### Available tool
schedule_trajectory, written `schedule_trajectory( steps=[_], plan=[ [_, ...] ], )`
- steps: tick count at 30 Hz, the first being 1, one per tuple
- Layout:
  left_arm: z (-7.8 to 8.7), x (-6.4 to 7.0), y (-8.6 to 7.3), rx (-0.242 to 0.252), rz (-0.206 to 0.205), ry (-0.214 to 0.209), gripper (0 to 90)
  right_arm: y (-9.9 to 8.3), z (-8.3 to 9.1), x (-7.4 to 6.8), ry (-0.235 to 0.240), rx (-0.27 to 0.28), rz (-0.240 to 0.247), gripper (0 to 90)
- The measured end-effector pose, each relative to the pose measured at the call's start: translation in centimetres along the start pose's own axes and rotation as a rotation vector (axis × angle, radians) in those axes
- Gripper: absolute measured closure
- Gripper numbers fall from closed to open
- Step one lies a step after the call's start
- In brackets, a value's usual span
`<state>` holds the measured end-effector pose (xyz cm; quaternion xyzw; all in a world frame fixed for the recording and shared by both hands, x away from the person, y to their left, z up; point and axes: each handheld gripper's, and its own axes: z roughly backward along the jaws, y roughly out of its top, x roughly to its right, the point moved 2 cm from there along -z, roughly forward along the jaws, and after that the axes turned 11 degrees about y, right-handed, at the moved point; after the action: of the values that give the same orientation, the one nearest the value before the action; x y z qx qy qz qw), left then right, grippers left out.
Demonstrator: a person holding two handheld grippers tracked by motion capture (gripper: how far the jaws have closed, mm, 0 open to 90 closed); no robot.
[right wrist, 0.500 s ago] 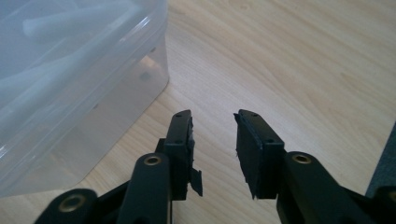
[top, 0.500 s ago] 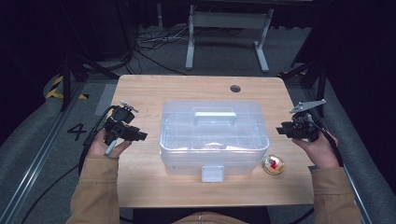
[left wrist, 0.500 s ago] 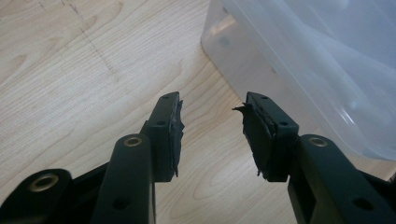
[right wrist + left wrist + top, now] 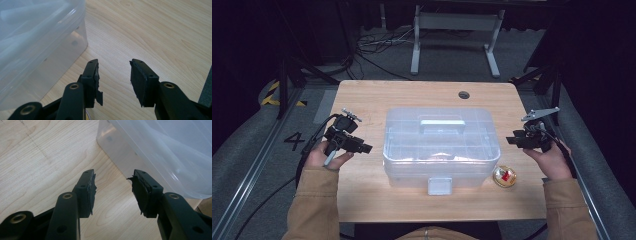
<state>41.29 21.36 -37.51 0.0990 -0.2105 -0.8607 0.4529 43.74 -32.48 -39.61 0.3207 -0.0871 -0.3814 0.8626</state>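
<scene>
Fingers of both grippers [image 4: 368, 148] [image 4: 510, 140] gape beside box [image 4: 441, 145].

Rectangular storage box [image 4: 441, 145]: clear, frosted plastic, smooth, faintly glossy; moulded lid handle.
Light wood-grain tabletop [image 4: 362, 100]: pale laminate, smooth, low sheen.
Left black tool [image 4: 113, 192]: matt black plastic jaws, brass-coloured metal rivets, ragged rubbery pads.
Right black tool [image 4: 113, 75]: same finish, frayed pads.
Tan sleeves [image 4: 312, 200]: matt cloth.
</scene>
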Motion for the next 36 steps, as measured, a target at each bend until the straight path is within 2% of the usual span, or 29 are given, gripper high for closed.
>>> schedule_trajectory(
  steps=[4, 6, 9, 14, 17, 25, 29, 31, 32, 36],
  plan=[
    [0.6, 0.0, 0.1, 0.011, 0.0, 0.005, 54.0, -0.1, 0.1, 0.0, 0.002, 0.006, -0.011, 58.5],
    [0.9, 0.2, 0.2, 0.018, 0.005, -0.004, 50.7, -0.1, 0.3, 0.0, 0.006, 0.011, -0.013, 58.4],
    [1.8, 0.6, 0.5, 0.031, -0.018, -0.013, 50.0, -0.2, 0.4, 0.0, 0.007, 0.019, -0.017, 57.2],
    [2.9, 1.1, 0.9, 0.069, -0.028, -0.019, 49.6, -0.4, 0.4, 0.0, 0.012, 0.016, -0.027, 56.6],
    [3.3, 1.7, 1.3, 0.094, -0.055, -0.038, 49.5, -0.5, 0.6, 0.1, 0.008, 0.022, -0.029, 56.5],
    [4.4, 3.3, 2.5, 0.157, -0.089, -0.061, 48.2, -0.9, 1.1, 0.2, 0.008, 0.036, -0.036, 55.8],
    [4.5, 4.2, 3.5, 0.167, -0.116, -0.083, 48.1, -1.1, 1.2, 0.2, 0.012, 0.042, -0.04, 55.3],
    [4.4, 4.6, 4.0, 0.17, -0.131, -0.087, 48.1, -1.2, 1.2, 0.1, 0.014, 0.043, -0.047, 55.1],
    [4.5, 4.8, 4.4, 0.17, -0.153, -0.09, 48.1, -1.3, 1.3, 0.1, 0.013, 0.043, -0.044, 55.1],
    [4.5, 5.9, 5.7, 0.18, -0.179, -0.096, 47.8, -1.5, 1.4, 0.0, 0.016, 0.045, -0.047, 54.7]
  ],
)
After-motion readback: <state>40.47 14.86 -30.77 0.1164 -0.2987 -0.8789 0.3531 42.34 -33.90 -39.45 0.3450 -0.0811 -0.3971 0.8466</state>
